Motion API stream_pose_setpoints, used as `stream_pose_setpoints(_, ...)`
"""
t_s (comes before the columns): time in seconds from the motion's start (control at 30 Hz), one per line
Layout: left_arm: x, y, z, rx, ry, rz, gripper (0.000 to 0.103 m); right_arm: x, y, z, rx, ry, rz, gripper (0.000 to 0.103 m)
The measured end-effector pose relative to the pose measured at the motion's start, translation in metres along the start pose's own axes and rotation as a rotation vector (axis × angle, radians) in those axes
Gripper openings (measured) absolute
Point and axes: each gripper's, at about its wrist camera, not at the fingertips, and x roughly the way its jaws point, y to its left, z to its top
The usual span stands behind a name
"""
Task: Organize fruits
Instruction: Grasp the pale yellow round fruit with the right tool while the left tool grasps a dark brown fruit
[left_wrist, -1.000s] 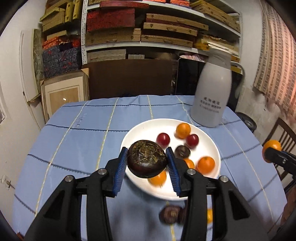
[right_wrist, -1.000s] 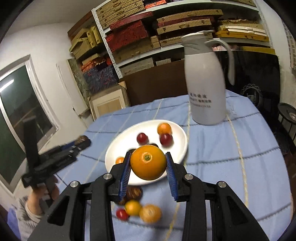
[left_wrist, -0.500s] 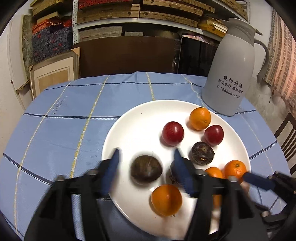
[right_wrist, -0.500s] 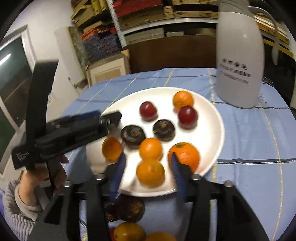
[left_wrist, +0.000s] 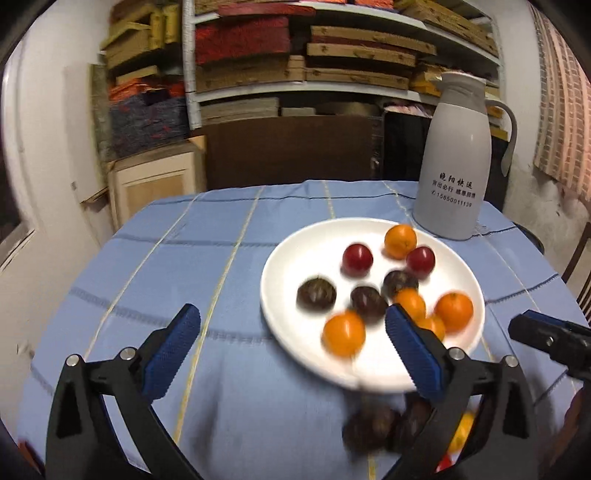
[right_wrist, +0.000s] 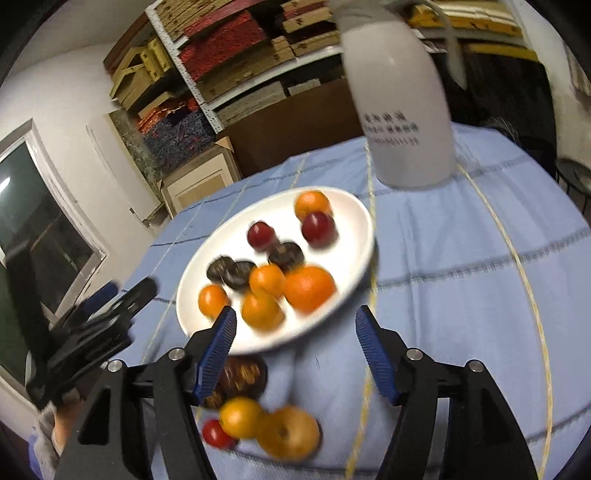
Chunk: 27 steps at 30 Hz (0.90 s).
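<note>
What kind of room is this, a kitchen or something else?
Probably a storeroom used as a home dining spot, not a kitchen. Shelves stacked with flat boxes line the wall, and a round table with a blue tablecloth holds a white thermos jug and a plate of fruit.

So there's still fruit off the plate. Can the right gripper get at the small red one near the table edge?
Probably yes. The right gripper is open and empty, and the small red fruit lies on the cloth below its left finger, though an orange fruit touches it.
</note>
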Motion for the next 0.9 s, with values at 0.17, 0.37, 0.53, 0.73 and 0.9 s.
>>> stream_pose_setpoints(0.17,-0.029,-0.007,-0.037,0.008,0.012,-0.001,0.098,-0.009,-0.009,-0.034,-0.003,0.041,-0.018,0.068)
stream_pose_setpoints(0.37,-0.049,-0.007,-0.057,0.024,0.015,0.024,0.098,-0.027,0.0,-0.05,-0.061,0.007,-0.032,0.073)
stream_pose_setpoints(0.53,-0.052,-0.001,-0.06,-0.005,0.017,0.021,0.098,-0.028,0.007,-0.059,-0.099,0.02,-0.045,0.073)
stream_pose_setpoints(0.73,-0.052,0.001,-0.059,-0.009,0.021,0.019,0.098,-0.023,0.013,-0.064,-0.139,0.042,-0.06,0.074)
stream_pose_setpoints(0.9,-0.052,-0.001,-0.058,-0.001,0.019,0.022,0.098,-0.022,0.015,-0.064,-0.142,0.043,-0.061,0.074)
